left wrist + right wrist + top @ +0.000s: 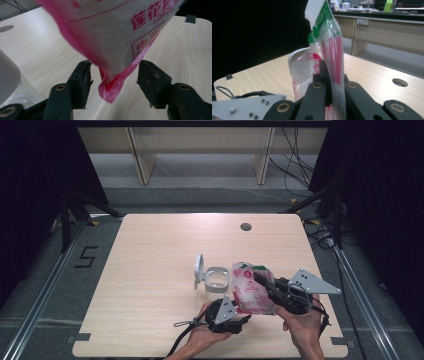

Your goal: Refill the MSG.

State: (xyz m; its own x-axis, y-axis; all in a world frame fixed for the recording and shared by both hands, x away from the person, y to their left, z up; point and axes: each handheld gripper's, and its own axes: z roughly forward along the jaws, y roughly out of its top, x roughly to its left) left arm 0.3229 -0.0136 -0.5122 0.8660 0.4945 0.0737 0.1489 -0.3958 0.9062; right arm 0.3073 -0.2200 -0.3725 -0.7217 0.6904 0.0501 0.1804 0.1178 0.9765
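A pink-printed plastic bag (250, 292) of white grains hangs upright above the table's near right part. My right gripper (261, 281) is shut on the bag's upper edge (332, 50), its jaws pressed together around the film (332, 72). My left gripper (239, 317) sits just below the bag. In the left gripper view the jaws stand apart, and the bag's bottom corner (112, 85) hangs between them without being pinched. A clear jar (217, 282) with its white lid (199, 269) flipped open stands just left of the bag.
The wooden table (150, 270) has a round cable hole (245, 226) at the back right. The jar's edge (10, 82) is close to my left gripper's left jaw. Shelving and cables lie on the floor beyond the table.
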